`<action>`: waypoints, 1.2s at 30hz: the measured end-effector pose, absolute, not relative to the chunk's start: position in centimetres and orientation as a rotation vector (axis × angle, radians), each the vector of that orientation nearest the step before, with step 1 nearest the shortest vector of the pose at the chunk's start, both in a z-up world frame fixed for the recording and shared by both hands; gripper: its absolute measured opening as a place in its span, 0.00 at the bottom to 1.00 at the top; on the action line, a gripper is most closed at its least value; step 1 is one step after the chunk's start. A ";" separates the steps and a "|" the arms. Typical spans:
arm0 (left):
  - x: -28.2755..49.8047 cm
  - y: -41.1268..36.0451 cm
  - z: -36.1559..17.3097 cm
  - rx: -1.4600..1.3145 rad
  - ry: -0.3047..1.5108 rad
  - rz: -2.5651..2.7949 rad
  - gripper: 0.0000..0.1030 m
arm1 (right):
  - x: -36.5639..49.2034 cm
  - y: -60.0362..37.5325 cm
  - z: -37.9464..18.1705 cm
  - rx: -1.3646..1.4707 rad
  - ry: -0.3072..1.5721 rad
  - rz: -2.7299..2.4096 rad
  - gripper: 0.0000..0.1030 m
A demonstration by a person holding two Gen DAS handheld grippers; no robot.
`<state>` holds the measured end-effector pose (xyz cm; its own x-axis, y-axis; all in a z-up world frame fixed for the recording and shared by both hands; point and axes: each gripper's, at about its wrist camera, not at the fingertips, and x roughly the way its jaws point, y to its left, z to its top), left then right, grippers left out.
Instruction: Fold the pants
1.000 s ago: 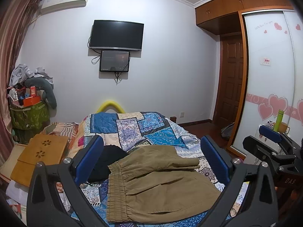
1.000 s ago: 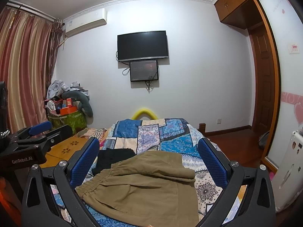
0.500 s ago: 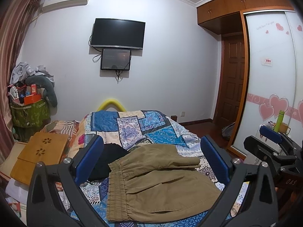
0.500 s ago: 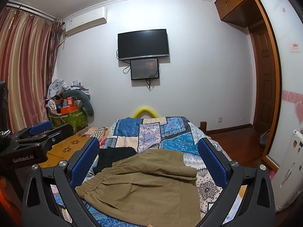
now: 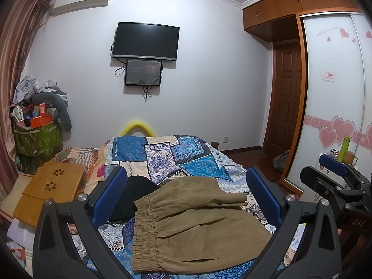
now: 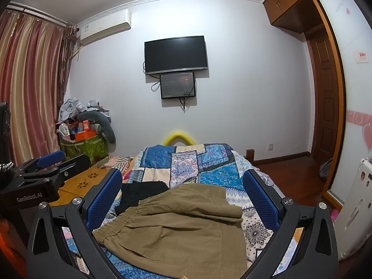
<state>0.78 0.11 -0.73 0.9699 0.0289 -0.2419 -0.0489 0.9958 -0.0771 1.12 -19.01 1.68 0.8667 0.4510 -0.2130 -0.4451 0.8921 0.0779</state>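
Now both tools, L (image 5: 187, 197) & R (image 6: 182, 200), released above khaki pants (image 5: 193, 227); green bin (image 5: 38, 139) crammed w/ clutter.

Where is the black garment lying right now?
In both wrist views the black garment lies on the patchwork bedspread, left of the khaki pants, whose waistband overlaps its edge.

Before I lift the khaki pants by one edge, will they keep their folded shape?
Probably not: the khaki pants show soft creases, so they likely sag and unfold. The elastic waistband may bunch. They should slide easily on the quilt.
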 end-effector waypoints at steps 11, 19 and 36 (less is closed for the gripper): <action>0.7 0.1 -0.7 -0.079 0.242 0.039 1.00 | 1.2 -19.1 1.7 0.028 0.228 0.475 1.00; 0.7 0.0 -0.8 -0.078 0.244 0.039 1.00 | 1.4 -19.1 1.6 0.026 0.232 0.470 1.00; 5.9 0.5 -2.8 -0.080 0.353 0.023 1.00 | 4.1 -19.1 0.1 0.029 0.290 0.459 1.00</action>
<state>5.88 0.49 -2.81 0.9382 0.0090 -0.3460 -0.0369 0.9966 -0.0742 4.07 -19.11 0.12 0.8562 0.4410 -0.2691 -0.4327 0.8967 0.0926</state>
